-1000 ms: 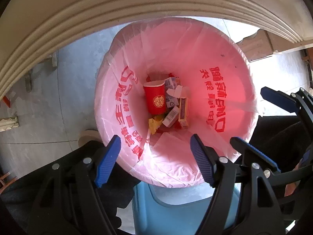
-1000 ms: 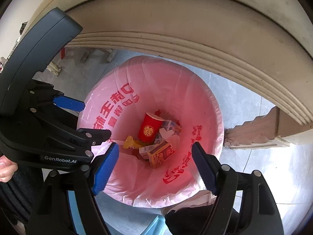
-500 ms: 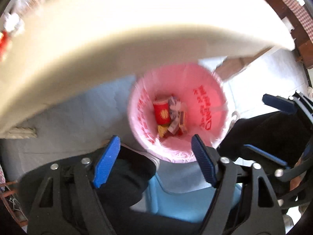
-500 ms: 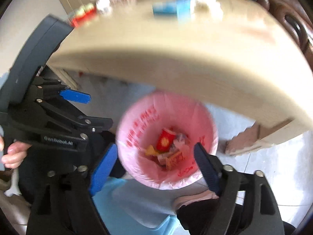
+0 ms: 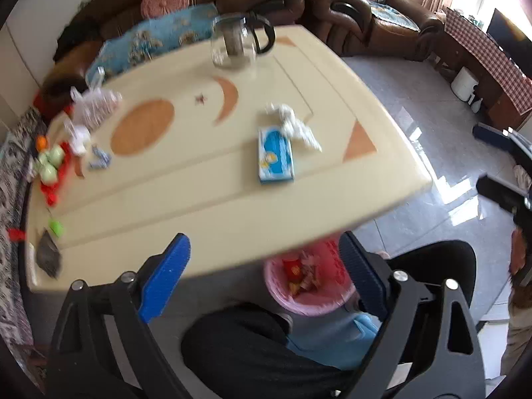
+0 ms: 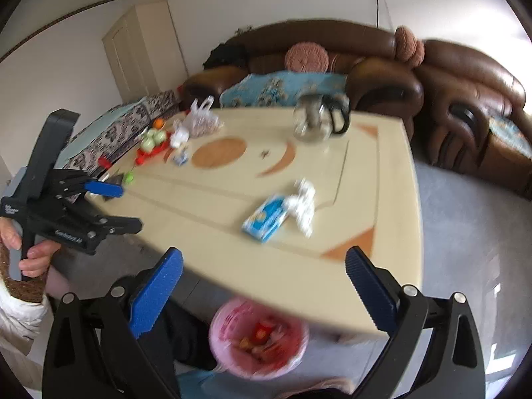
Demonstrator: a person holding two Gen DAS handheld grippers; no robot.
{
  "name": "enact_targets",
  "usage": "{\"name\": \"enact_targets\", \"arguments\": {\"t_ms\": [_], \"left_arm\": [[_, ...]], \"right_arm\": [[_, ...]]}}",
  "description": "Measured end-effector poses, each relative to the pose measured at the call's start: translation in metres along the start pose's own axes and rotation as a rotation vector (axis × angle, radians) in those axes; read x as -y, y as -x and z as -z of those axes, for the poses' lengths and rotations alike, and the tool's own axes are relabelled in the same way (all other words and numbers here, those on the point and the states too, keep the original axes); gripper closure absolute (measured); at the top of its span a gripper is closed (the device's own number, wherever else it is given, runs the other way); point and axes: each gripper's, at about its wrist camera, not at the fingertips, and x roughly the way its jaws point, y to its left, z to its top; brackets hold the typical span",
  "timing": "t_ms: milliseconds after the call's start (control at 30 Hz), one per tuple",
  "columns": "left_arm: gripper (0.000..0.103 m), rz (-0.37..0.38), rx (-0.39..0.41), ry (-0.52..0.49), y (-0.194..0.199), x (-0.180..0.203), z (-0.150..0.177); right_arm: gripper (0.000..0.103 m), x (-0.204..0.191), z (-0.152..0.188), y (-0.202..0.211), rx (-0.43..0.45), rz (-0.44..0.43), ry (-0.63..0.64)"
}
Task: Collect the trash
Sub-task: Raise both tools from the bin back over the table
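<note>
Bins: one, pink-lined [image 5: 309, 294], lower centre
Blue packs: one [image 5: 276, 154], centre
Tissue wads: one [image 5: 296, 126], touching the pack
Glass pots: one [image 5: 236, 45], top centre
Grippers: two, left [image 5: 262, 279] and right [image 6: 264, 292]
Round cushions: two in the right view, one [image 6: 306, 57]

Both wrist views look down, somewhat blurred, across the same table [image 5: 206, 199] from its near edge.

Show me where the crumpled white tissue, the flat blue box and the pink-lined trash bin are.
crumpled white tissue [image 5: 296, 126], left wrist view, its middle.
flat blue box [image 5: 276, 153], left wrist view, centre of its top face.
pink-lined trash bin [image 6: 222, 349], right wrist view, its left rim.
</note>
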Motion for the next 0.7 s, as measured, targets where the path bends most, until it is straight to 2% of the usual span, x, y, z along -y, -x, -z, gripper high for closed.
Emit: {"name": "enact_targets", "arguments": {"t_ms": [133,300,467,700], "left_arm": [[0.014,0.014,-0.008,-0.012,0.003,-0.001,-0.027],[0.014,-0.024,-0.033,-0.051,-0.015,0.004,-0.054],[0.014,-0.018,-0.078,-0.076,-0.046,0.011,-0.075],[0.014,0.001,-0.142,-0.101,-0.095,0.018,-0.091]], "right_arm": [[0.007,0.013,-0.030,-0.002,-0.007,-0.027,-0.012],[0.007,0.027,-0.061,-0.027,-0.032,-0.023,-0.006],[0.007,0.040,-0.082,-0.060,-0.069,-0.051,-0.022],[0.007,0.054,-0.095,-0.111,-0.130,-0.055,-0.028]]}}
